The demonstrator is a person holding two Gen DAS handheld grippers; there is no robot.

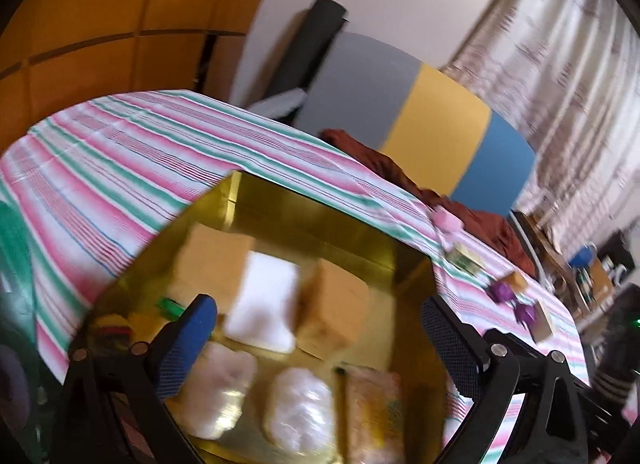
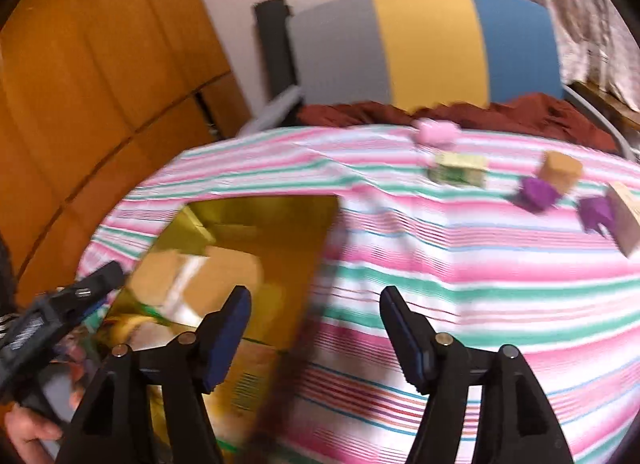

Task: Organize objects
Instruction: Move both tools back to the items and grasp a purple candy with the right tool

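A shiny gold box (image 1: 280,204) (image 2: 320,232) sits on the striped tablecloth and holds tan blocks (image 1: 334,304), a white block (image 1: 264,300), clear wrapped packets (image 1: 300,408) and a yellow packet (image 1: 374,416). My left gripper (image 1: 318,320) hovers over the box, jaws wide open, nothing between them. My right gripper (image 2: 316,304) stands open over the box's right edge and the cloth, empty. Loose on the cloth at the far right lie a pink piece (image 2: 436,131), a green-and-cream box (image 2: 460,170), purple pieces (image 2: 536,192), a tan block (image 2: 560,172) and a wooden block (image 2: 624,220).
A grey, yellow and blue chair back (image 2: 428,48) stands behind the table with a dark red cloth (image 2: 500,112) on its seat. A wooden wardrobe (image 2: 80,104) is at the left. The left gripper's body (image 2: 48,324) and a hand (image 2: 28,428) show at the lower left.
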